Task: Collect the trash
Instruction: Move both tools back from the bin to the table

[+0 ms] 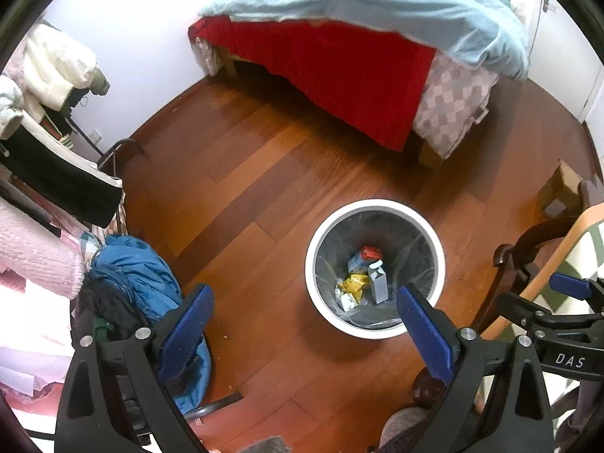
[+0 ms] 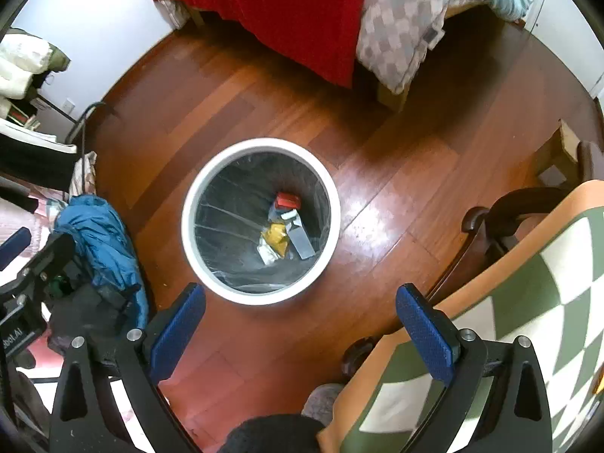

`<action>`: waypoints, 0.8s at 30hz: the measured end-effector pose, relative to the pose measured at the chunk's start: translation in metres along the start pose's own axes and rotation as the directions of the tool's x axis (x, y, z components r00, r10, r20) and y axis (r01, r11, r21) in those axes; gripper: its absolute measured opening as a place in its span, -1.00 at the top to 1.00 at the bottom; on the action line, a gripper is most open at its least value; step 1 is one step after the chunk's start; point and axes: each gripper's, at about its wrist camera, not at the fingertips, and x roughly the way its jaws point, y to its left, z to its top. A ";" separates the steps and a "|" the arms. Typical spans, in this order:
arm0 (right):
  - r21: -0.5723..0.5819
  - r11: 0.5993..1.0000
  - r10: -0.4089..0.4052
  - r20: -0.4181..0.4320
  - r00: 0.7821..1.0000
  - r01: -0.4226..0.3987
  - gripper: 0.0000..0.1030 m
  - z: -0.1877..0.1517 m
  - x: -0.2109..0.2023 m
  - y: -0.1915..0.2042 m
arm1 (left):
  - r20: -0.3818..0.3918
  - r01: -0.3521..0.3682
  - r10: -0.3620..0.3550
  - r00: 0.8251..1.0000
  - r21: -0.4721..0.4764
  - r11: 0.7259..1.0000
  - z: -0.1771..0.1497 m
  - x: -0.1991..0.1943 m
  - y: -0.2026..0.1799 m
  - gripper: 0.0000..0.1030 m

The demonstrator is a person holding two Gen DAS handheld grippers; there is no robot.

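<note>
Rubbish in the bin [image 2: 196, 196] lies partly hidden under its liner, while left tongs [image 1: 302, 321] and right tongs [image 2: 298, 321] gape wide, empty.

1. Both views were bright and evenly lit, with saturated colours on the wooden floor [image 2: 396, 173].
2. In the right wrist view a white glare patch lay on the boards ahead of the right gripper [image 2: 300, 324], just right of the bin [image 2: 196, 260].
3. A soft shadow ringed the bin's base nearest the tongs.
4. Fisheye bending curved the walls, and black vignette filled the corners.
5. In the left wrist view the bed [image 1: 377, 11], far ahead of the left gripper [image 1: 304, 321], looked slightly smeared; the near fingers stayed crisp.
</note>
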 end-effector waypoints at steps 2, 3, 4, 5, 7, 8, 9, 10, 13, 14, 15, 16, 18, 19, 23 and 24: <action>0.003 1.000 0.008 0.022 1.000 -0.008 -0.97 -0.003 -0.018 0.001 | 0.014 0.016 -0.016 1.000 -0.008 1.000 -0.001 -0.015 0.002 -0.93; 0.004 1.000 0.012 0.032 0.999 -0.012 -0.97 -0.005 -0.026 0.002 | 0.019 0.025 -0.025 1.000 -0.012 1.000 -0.001 -0.022 0.002 -0.93; 0.004 1.000 0.021 0.044 0.999 -0.021 -0.97 -0.007 -0.037 0.002 | 0.024 0.035 -0.035 0.999 -0.015 0.999 -0.002 -0.029 0.002 -0.93; 0.004 1.000 0.026 0.050 0.998 -0.026 -0.97 -0.009 -0.044 0.003 | 0.031 0.048 -0.048 0.998 -0.018 0.999 -0.002 -0.038 0.003 -0.93; 0.000 0.999 0.039 0.064 0.997 -0.039 -0.97 -0.014 -0.061 0.005 | 0.038 0.076 -0.075 0.996 -0.025 0.997 -0.003 -0.052 0.004 -0.93; -0.002 0.999 0.048 0.072 0.996 -0.048 -0.97 -0.017 -0.071 0.007 | 0.046 0.084 -0.083 0.995 -0.026 0.996 -0.004 -0.062 0.004 -0.93; -0.006 0.998 0.056 0.078 0.995 -0.055 -0.97 -0.020 -0.079 0.008 | 0.052 0.088 -0.086 0.995 -0.026 0.996 -0.005 -0.068 0.004 -0.93; -0.012 0.998 0.067 0.087 0.994 -0.067 -0.97 -0.024 -0.090 0.009 | 0.060 0.097 -0.095 0.994 -0.029 0.995 -0.007 -0.077 0.005 -0.93; -0.019 0.996 0.089 0.113 0.990 -0.087 -0.97 -0.034 -0.116 0.012 | 0.079 0.116 -0.113 0.990 -0.033 0.993 -0.011 -0.097 0.006 -0.93; -0.019 0.995 0.095 0.121 0.988 -0.093 -0.97 -0.038 -0.123 0.013 | 0.091 0.120 -0.117 0.989 -0.031 0.992 -0.013 -0.106 0.007 -0.93; -0.020 0.995 0.103 0.129 0.986 -0.102 -0.97 -0.042 -0.132 0.014 | 0.098 0.122 -0.119 0.988 -0.027 0.992 -0.014 -0.113 0.006 -0.93; -0.020 0.994 0.111 0.138 0.984 -0.109 -0.97 -0.045 -0.140 0.014 | 0.108 0.124 -0.121 0.987 -0.023 0.992 -0.015 -0.119 0.006 -0.93; -0.020 0.992 0.129 0.162 0.978 -0.128 -0.97 -0.054 -0.161 0.014 | 0.131 0.130 -0.127 0.983 -0.016 0.991 -0.019 -0.135 0.005 -0.93; -0.017 0.990 0.139 0.171 0.975 -0.138 -0.97 -0.058 -0.168 0.013 | 0.141 0.133 -0.130 0.981 -0.014 0.991 -0.020 -0.143 0.005 -0.93; -0.006 0.981 0.191 0.225 0.956 -0.195 -0.97 -0.079 -0.206 0.007 | 0.181 0.159 -0.155 0.971 -0.010 0.987 -0.028 -0.173 -0.003 -0.93; 0.003 0.978 0.201 0.237 0.950 -0.207 -0.98 -0.084 -0.215 0.005 | 0.187 0.164 -0.160 0.969 -0.003 0.987 -0.031 -0.180 -0.008 -0.92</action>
